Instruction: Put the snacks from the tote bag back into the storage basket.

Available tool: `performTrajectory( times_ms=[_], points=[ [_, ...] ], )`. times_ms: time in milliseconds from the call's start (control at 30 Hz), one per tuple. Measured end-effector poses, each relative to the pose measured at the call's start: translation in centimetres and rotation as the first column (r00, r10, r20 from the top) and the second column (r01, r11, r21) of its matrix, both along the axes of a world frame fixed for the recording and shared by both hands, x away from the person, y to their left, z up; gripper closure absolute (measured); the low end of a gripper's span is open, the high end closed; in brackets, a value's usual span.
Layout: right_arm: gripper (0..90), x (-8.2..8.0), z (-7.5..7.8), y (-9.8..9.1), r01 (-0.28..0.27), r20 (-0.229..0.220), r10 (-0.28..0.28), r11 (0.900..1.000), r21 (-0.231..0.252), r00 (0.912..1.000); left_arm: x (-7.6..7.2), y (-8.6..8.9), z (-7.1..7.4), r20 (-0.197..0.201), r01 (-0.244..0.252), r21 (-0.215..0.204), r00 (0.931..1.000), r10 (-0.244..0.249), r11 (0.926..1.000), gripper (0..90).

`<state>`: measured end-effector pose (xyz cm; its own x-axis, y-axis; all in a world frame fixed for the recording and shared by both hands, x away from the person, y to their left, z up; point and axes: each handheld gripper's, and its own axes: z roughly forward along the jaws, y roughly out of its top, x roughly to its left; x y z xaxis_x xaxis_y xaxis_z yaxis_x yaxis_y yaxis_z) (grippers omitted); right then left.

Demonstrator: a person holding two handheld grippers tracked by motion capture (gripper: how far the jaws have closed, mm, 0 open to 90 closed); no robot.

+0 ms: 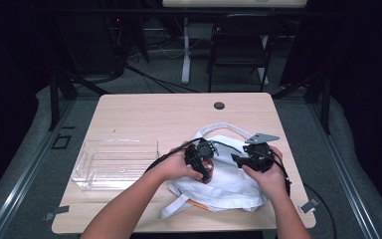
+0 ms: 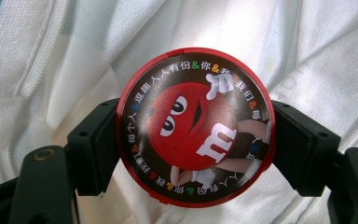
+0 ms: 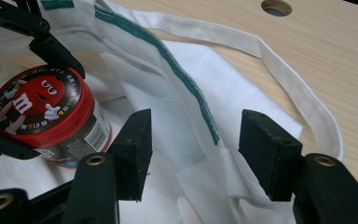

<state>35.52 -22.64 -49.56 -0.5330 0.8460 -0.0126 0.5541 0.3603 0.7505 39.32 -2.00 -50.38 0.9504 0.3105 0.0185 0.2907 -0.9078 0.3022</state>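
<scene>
A round tin point(image 2: 196, 126) with a red lid showing a red candy character sits between the jaws of my left gripper point(image 2: 196, 140), which is shut on its sides. Tin and gripper hang over a white cloth bag point(image 2: 307, 46). In the high view the bag point(image 1: 229, 186) lies at the table's front right, with my left gripper point(image 1: 204, 170) over its left part. My right gripper point(image 3: 196, 130) is open, its jaws either side of the bag's green-trimmed rim point(image 3: 186, 88) without clamping it. The tin point(image 3: 37, 102) is to its left.
A clear plastic tray point(image 1: 114, 162) rests on the table's left half. A cable hole point(image 1: 219, 105) is near the far edge. A thin orange stick point(image 1: 199, 204) pokes out under the bag's front. Beyond the table stands a dark chair point(image 1: 238, 45).
</scene>
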Motion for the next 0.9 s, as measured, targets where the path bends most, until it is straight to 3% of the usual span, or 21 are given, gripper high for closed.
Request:
performTrajectory(
  times_ms=[167,200,900],
  points=[
    [44.4,0.01,-0.01,-0.04,0.001,-0.002,-0.001,1.0,-0.001,1.0,-0.03,-0.07,0.06,0.01,0.002,0.0,0.9999,-0.002,1.0,25.0],
    [44.4,0.02,-0.02,-0.04,0.002,-0.002,-0.002,1.0,-0.001,1.0,-0.1,-0.09,0.02,0.027,-0.005,-0.001,0.9996,0.005,1.0,25.1],
    [44.6,0.1,-0.22,-0.06,0.002,-0.003,-0.002,1.0,0.001,1.0,-0.25,-0.16,0.57,0.024,-0.005,-0.008,0.9997,0.005,1.0,25.5]
  ],
)
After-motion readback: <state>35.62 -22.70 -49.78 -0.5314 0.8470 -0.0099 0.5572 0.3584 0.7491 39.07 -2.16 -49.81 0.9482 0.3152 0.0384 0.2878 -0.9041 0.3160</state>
